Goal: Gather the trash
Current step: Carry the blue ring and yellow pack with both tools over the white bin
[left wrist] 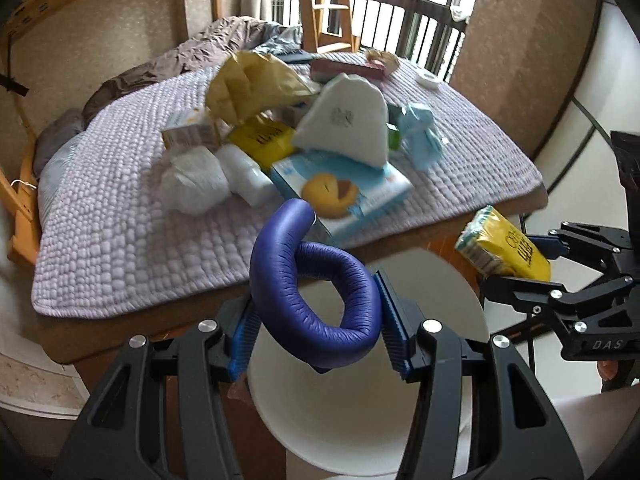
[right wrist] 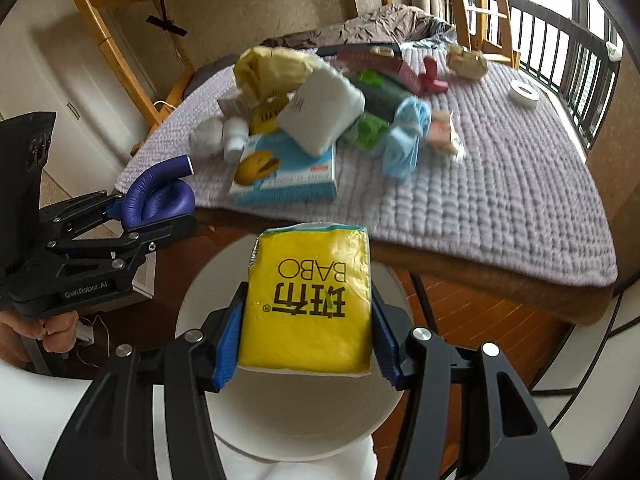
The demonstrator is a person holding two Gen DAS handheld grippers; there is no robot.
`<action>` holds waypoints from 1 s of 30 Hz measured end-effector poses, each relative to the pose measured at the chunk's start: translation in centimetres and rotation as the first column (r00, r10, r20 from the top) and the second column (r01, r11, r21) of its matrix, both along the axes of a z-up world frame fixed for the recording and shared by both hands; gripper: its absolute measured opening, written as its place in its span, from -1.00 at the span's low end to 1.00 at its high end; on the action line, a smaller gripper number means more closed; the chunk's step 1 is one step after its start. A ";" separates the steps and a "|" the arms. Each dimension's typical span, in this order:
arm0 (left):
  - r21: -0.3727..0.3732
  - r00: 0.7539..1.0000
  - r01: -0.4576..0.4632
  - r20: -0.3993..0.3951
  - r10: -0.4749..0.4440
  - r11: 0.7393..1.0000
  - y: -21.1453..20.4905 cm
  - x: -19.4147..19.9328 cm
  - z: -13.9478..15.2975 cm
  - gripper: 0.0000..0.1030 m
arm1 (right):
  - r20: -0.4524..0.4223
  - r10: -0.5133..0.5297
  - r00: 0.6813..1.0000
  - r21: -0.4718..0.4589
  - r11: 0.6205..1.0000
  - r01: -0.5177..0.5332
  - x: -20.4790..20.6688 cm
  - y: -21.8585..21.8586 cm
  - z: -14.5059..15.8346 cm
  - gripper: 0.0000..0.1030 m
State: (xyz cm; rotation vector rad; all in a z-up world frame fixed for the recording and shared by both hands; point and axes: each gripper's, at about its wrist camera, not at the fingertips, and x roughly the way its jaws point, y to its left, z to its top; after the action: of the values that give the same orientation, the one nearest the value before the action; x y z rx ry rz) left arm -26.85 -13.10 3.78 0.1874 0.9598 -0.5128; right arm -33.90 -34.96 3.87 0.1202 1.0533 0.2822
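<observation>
My left gripper [left wrist: 316, 330] is shut on a bent blue foam tube [left wrist: 308, 280] and holds it above a white bin [left wrist: 360, 420] in front of the table. My right gripper [right wrist: 306, 342] is shut on a yellow tissue pack [right wrist: 308, 300] marked BABO, also above the white bin [right wrist: 280, 424]. In the left wrist view the tissue pack [left wrist: 504, 246] and the right gripper [left wrist: 520, 260] are at the right. In the right wrist view the foam tube [right wrist: 160, 196] and the left gripper [right wrist: 132, 216] are at the left.
A pile of trash lies on the table's quilted lilac cover [left wrist: 120, 248]: a light-blue box [left wrist: 344, 188], a white bag [left wrist: 344, 120], a tan paper bag [left wrist: 252, 84], crumpled tissue [left wrist: 192, 180], a blue cloth [right wrist: 404, 140]. A tape roll [right wrist: 524, 94] lies far right. A wooden chair [right wrist: 480, 4] stands behind.
</observation>
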 end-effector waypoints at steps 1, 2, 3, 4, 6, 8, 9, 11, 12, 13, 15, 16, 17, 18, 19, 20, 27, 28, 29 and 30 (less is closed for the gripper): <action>0.004 1.000 0.005 -0.008 -0.005 1.000 -0.1 -0.2 -0.3 0.07 | -0.005 -0.001 1.000 0.000 1.000 0.001 -0.2 0.0 -0.2 0.05; 0.007 1.000 0.008 -0.015 -0.008 1.000 -0.1 -0.3 -0.7 0.07 | -0.011 0.000 1.000 0.000 1.000 0.000 -0.4 0.1 -0.5 0.05; 0.010 1.000 0.010 -0.027 -0.010 1.000 -0.2 -0.4 -1.1 0.07 | -0.014 0.000 1.000 -0.004 1.000 0.000 -0.6 0.2 -0.8 0.05; 0.010 0.999 0.012 -0.037 -0.012 1.000 -0.2 -0.5 -1.5 0.07 | -0.017 0.001 1.000 -0.009 1.000 -0.001 -0.7 0.2 -1.0 0.05; 0.013 0.998 0.016 -0.056 -0.015 1.000 -0.2 -0.7 -2.2 0.07 | -0.025 0.002 1.000 -0.020 1.000 -0.003 -1.0 0.3 -1.6 0.05; 0.023 0.997 0.020 -0.068 -0.019 1.000 -0.4 -0.9 -3.0 0.07 | -0.040 -0.002 0.999 -0.016 1.000 0.001 -1.1 0.2 -2.3 0.05; 0.027 0.997 0.023 -0.075 -0.021 0.999 -0.4 -0.9 -3.2 0.07 | -0.045 -0.003 0.999 -0.014 1.000 0.002 -1.2 0.3 -2.5 0.05; 0.037 0.996 0.024 -0.082 -0.021 0.999 -0.6 -1.1 -3.7 0.07 | -0.056 -0.002 0.998 -0.015 1.000 0.001 -1.3 0.4 -3.1 0.05; 0.040 0.996 0.025 -0.086 -0.021 0.999 -0.6 -1.2 -3.9 0.07 | -0.059 0.000 0.998 -0.017 1.000 -0.001 -1.3 0.4 -3.3 0.05; 0.044 0.996 0.025 -0.092 -0.021 0.999 -0.7 -1.2 -4.2 0.07 | -0.063 0.002 0.998 -0.020 1.000 -0.003 -1.3 0.5 -3.4 0.05; 0.051 0.995 0.021 -0.101 -0.016 0.998 -0.7 -1.3 -4.7 0.07 | -0.070 0.007 0.997 -0.027 1.000 -0.009 -1.4 0.6 -3.8 0.05; 0.054 0.994 0.020 -0.108 -0.014 0.998 -0.7 -1.2 -4.9 0.07 | -0.073 0.009 0.997 -0.030 0.999 -0.011 -1.5 0.7 -4.0 0.05; 0.056 0.994 0.018 -0.113 -0.012 0.998 -0.7 -1.2 -5.1 0.07 | -0.075 0.011 0.997 -0.033 0.999 -0.013 -1.5 0.8 -4.2 0.05; 0.061 0.993 0.018 -0.118 -0.010 0.998 -0.8 -1.2 -5.4 0.07 | -0.077 0.012 0.997 -0.037 0.999 -0.015 -1.4 0.9 -4.5 0.05; 0.065 0.992 0.018 -0.122 -0.010 0.998 -0.8 -1.1 -5.5 0.07 | -0.081 0.013 0.997 -0.040 0.999 -0.016 -1.3 1.0 -4.7 0.05; 0.069 0.992 0.018 -0.125 -0.010 0.997 -0.8 -1.2 -5.7 0.07 | -0.086 0.013 0.996 -0.045 0.999 -0.017 -1.4 1.1 -5.0 0.05; 0.100 0.989 0.020 -0.145 -0.005 0.995 -1.7 -1.1 -7.7 0.07 | -0.107 0.010 0.994 -0.059 0.998 -0.017 -1.0 1.8 -6.5 0.05; 0.103 0.989 0.021 -0.148 -0.005 0.995 -1.7 -0.9 -7.9 0.07 | -0.109 0.009 0.994 -0.062 0.998 -0.016 -0.9 1.9 -6.7 0.05; 0.105 0.989 0.022 -0.150 -0.006 0.994 -1.8 -0.9 -8.1 0.07 | -0.111 0.008 0.994 -0.065 0.998 -0.015 -0.9 2.0 -6.9 0.05; 0.109 0.988 0.024 -0.152 -0.007 0.994 -1.9 -0.9 -8.4 0.07 | -0.115 0.006 0.993 -0.067 0.998 -0.014 -0.7 2.1 -7.2 0.05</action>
State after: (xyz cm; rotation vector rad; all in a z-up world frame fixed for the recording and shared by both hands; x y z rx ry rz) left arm -27.80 -15.04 -4.64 0.2579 1.1370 -0.4935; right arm -34.56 -32.86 -3.30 0.0705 1.1764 0.2501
